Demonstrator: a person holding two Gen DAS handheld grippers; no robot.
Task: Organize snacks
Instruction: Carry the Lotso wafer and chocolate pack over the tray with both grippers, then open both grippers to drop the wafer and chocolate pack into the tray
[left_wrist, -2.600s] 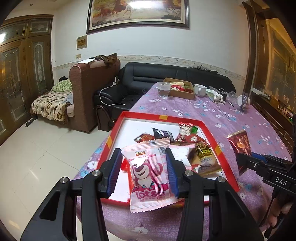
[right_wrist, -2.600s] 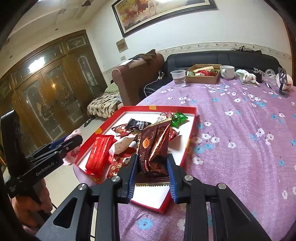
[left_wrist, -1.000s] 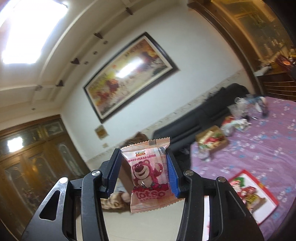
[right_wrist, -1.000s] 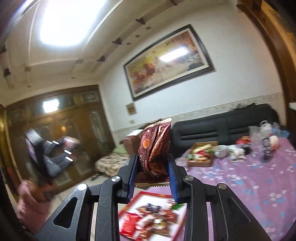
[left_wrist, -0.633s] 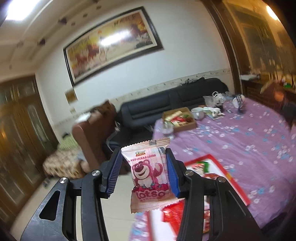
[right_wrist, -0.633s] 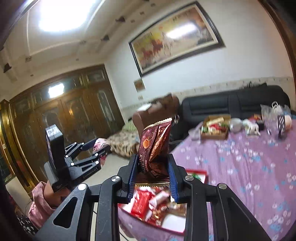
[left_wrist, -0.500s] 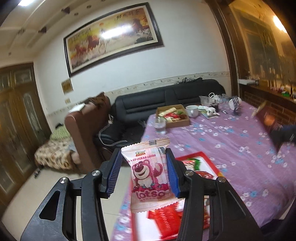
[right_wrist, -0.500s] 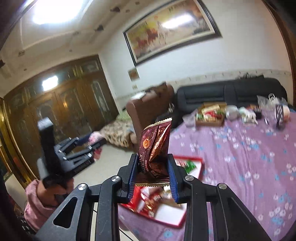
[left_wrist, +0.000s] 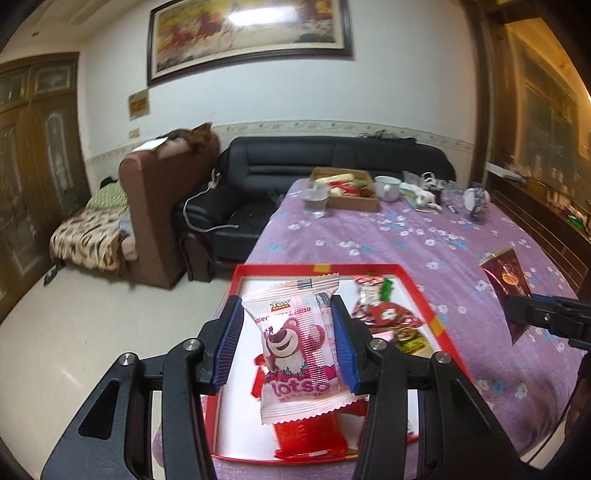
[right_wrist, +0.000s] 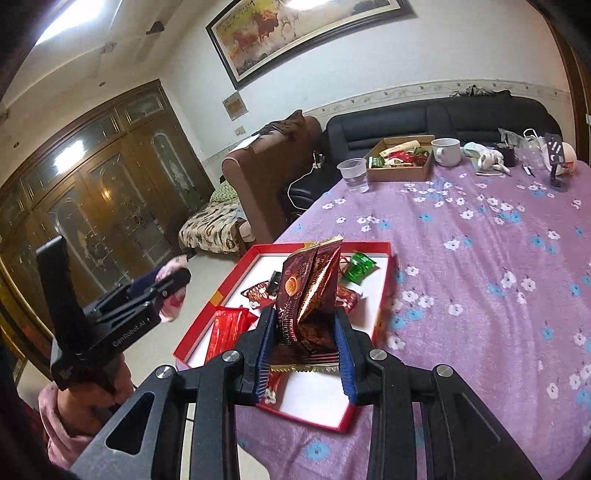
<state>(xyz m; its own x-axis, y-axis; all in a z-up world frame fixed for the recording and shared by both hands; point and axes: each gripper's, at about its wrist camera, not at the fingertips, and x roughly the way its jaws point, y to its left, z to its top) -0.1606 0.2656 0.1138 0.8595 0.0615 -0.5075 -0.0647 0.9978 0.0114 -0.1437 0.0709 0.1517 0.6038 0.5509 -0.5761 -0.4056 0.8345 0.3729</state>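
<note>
My left gripper is shut on a pink and white Lotso snack packet, held above the near left part of a red-rimmed white tray. My right gripper is shut on a dark red snack bag, held above the tray's near end. The tray holds several snacks: a red packet, a green candy and dark wrappers. The right gripper with its bag also shows in the left wrist view; the left gripper shows in the right wrist view.
The tray lies at the near left corner of a table with a purple flowered cloth. At the far end stand a cardboard box of snacks, a plastic cup, a white mug and small clutter. A brown armchair and a black sofa stand beyond.
Both grippers swung up toward the ceiling and wall, then came back down over the tray. Each has kept its packet the whole time.
</note>
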